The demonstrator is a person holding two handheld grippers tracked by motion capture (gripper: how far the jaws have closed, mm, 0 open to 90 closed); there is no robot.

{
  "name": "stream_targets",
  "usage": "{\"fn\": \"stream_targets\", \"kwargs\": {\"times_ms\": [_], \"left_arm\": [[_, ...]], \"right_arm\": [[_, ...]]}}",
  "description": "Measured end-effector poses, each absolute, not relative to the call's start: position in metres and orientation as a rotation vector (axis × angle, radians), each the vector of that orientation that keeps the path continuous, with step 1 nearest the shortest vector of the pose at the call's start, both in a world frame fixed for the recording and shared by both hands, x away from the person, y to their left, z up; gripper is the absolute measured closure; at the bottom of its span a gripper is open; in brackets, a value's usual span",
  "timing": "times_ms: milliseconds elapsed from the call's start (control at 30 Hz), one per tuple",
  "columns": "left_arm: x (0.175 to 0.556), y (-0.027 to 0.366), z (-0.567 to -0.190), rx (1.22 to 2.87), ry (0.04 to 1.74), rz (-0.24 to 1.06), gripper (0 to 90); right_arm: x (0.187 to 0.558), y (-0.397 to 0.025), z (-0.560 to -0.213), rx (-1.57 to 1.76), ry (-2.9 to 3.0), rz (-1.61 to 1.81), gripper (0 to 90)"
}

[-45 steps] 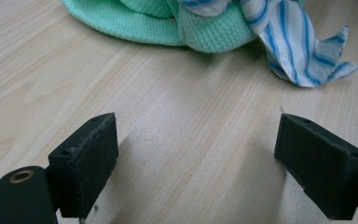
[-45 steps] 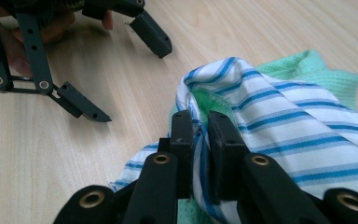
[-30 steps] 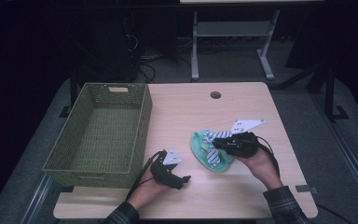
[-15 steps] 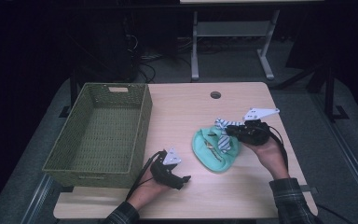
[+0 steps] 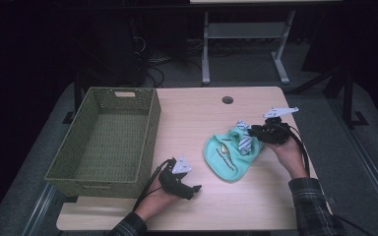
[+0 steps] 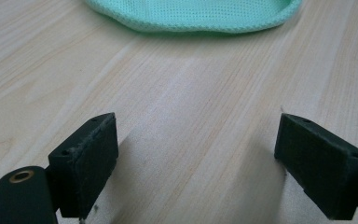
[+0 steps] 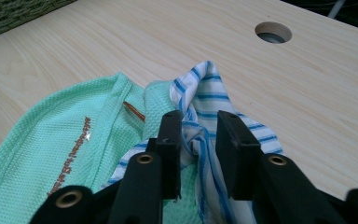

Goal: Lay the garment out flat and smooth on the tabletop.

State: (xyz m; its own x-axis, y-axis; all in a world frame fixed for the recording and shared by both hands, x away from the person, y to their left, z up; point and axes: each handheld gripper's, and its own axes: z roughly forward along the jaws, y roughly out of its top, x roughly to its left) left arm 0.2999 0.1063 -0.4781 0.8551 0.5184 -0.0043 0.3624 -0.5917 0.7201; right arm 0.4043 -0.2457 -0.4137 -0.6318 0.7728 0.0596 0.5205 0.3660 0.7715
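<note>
right gripper (image 7: 198, 140) pinching striped cloth (image 7: 205, 100) off green cloth (image 7: 70, 140), probably basket-bound (image 5: 103, 135); left gripper (image 6: 196, 158) jaws wide apart, idle on table (image 6: 191, 93).

Empty green wicker basket (image 5: 103, 137) on the table's (image 5: 197, 108) left side, near a cable hole (image 5: 227, 100)

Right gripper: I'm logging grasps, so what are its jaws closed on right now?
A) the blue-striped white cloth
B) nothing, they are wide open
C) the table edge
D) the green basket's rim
A: in the right gripper view the right gripper has its jaws pinching the blue-striped white cloth, which lies on the mint green cloth.
</note>
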Motion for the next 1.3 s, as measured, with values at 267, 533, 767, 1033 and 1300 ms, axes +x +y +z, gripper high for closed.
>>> {"fn": "stream_targets", "kwargs": {"times_ms": [267,533,767,1033,1300], "left_arm": [[0.3,0.106,-0.478,2.265,0.632,0.267,12.4],[0.3,0.106,-0.478,2.267,0.629,0.271,12.5],[0.3,0.106,-0.478,2.265,0.632,0.269,12.5],[0.3,0.107,-0.478,2.273,0.632,0.265,12.5],[0.3,0.107,-0.478,2.269,0.635,0.263,12.5]], "right_arm": [[0.386,-0.247,-0.399,1.088,2.297,1.194,68.8],[0.368,-0.226,-0.399,1.01,2.368,1.236,72.5],[0.374,-0.204,-0.418,1.019,2.428,1.224,72.4],[0.39,-0.182,-0.438,1.062,2.457,1.186,69.8],[0.401,-0.171,-0.457,1.092,2.501,1.124,72.4]]}}
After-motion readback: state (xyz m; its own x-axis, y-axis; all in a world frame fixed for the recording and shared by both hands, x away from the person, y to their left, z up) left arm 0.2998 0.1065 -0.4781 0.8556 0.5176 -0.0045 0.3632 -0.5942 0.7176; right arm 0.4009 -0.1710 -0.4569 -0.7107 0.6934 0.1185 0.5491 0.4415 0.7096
